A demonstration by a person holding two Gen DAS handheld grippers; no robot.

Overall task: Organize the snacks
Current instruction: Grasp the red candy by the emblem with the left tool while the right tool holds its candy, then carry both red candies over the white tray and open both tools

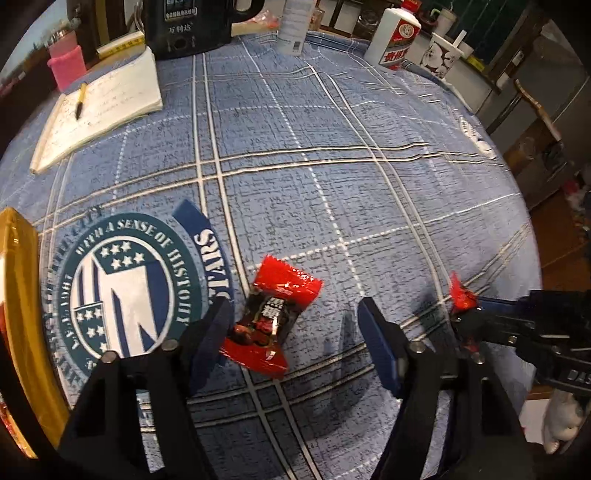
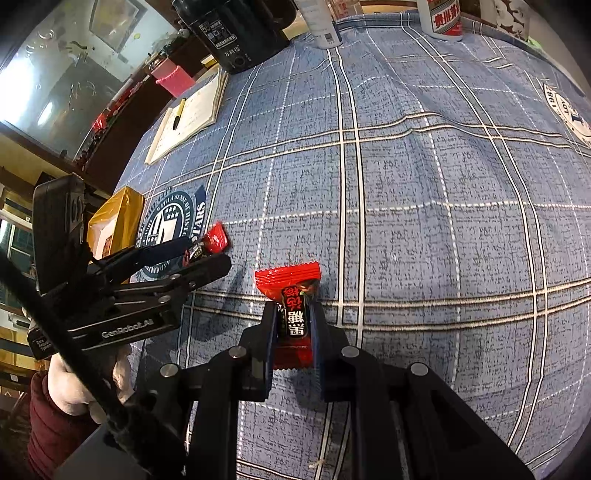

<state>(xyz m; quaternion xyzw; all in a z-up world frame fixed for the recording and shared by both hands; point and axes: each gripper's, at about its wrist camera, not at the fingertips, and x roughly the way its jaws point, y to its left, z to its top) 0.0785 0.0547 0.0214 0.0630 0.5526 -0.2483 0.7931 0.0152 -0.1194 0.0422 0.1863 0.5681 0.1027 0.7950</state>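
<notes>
A red and black wrapped candy [image 1: 271, 319] lies on the blue plaid tablecloth [image 1: 332, 192]. My left gripper [image 1: 295, 332] is open around it, the left finger close to the wrapper; it also shows in the right wrist view [image 2: 205, 253] with that candy [image 2: 216, 240] at its tips. My right gripper [image 2: 293, 314] is shut on a second red candy [image 2: 291, 295] and holds it just above the cloth; it appears at the right edge of the left wrist view [image 1: 465, 310], the candy's red end [image 1: 461, 295] sticking out. A gold snack box [image 2: 116, 221] stands left of the round emblem.
An open notebook [image 1: 99, 110] with a pen lies at the back left. A black kettle [image 1: 188, 26], a white bottle [image 1: 293, 26], a white and red bottle [image 1: 393, 40] and a paper cup [image 1: 445, 55] stand along the far edge. The table drops off at the right.
</notes>
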